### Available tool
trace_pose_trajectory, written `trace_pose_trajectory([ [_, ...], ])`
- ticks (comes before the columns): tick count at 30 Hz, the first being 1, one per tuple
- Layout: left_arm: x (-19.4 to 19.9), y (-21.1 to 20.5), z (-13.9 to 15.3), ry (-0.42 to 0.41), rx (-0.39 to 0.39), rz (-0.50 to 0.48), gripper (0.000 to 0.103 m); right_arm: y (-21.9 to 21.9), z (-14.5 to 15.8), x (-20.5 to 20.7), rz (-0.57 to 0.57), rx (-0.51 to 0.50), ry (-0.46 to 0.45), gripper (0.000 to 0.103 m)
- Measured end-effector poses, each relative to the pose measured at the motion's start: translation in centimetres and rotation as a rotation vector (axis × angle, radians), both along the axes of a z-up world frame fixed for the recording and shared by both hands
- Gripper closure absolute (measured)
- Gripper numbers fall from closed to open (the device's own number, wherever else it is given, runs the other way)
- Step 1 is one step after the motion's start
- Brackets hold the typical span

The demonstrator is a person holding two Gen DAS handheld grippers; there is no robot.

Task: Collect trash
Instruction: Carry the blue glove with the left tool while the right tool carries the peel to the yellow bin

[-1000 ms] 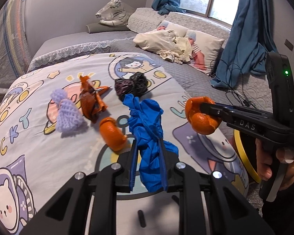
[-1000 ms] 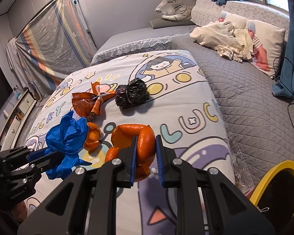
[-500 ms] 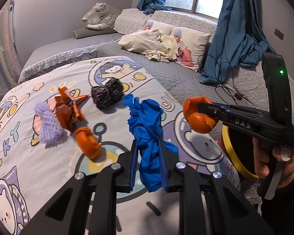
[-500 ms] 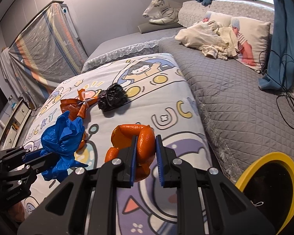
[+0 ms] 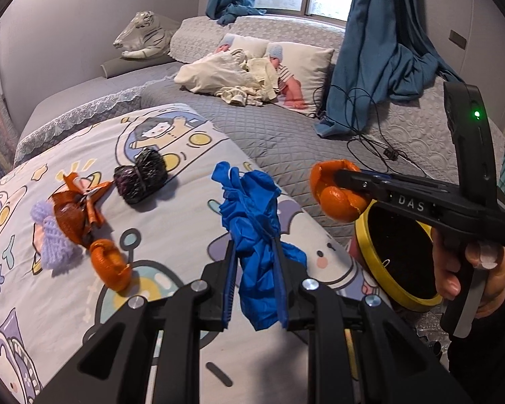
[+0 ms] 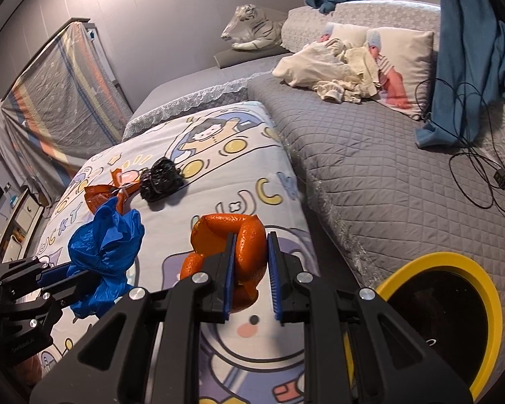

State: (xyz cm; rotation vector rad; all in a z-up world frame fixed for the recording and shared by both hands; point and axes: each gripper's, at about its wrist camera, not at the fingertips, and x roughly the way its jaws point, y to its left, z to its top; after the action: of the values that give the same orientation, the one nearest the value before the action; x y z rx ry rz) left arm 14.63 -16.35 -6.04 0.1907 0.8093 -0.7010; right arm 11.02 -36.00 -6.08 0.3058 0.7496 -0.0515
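My left gripper (image 5: 255, 256) is shut on a crumpled blue glove (image 5: 252, 215) and holds it above the cartoon-print blanket (image 5: 171, 235). My right gripper (image 6: 250, 256) is shut on an orange peel (image 6: 242, 245), held above the blanket's right edge, next to the yellow-rimmed black bin (image 6: 454, 316). The bin also shows in the left wrist view (image 5: 397, 256), just below the peel (image 5: 336, 192). On the blanket lie another orange peel (image 5: 109, 264), an orange wrapper (image 5: 74, 208), a purple knitted piece (image 5: 52, 239) and a black crumpled bag (image 5: 141, 175).
A grey quilted bed (image 6: 370, 168) lies to the right with black cables (image 6: 481, 168), a pillow and clothes (image 5: 252, 77). Blue curtains (image 5: 380, 50) hang by the window. A plush tiger (image 5: 144, 38) sits at the back. A covered frame (image 6: 50, 84) leans at the left wall.
Both grippers have moved right toward the bin with the glove and the peel still held. The trash on the blanket now sits further left in view.
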Motion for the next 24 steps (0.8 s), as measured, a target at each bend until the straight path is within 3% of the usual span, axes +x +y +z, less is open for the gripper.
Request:
trace_pose_trajectory([
  [24, -2.6, -7.4, 0.5, -0.023, 0.025, -0.154, 0.084, -7.4, -0.6, -4.7, -0.165, 0.027, -0.015, 0.086],
])
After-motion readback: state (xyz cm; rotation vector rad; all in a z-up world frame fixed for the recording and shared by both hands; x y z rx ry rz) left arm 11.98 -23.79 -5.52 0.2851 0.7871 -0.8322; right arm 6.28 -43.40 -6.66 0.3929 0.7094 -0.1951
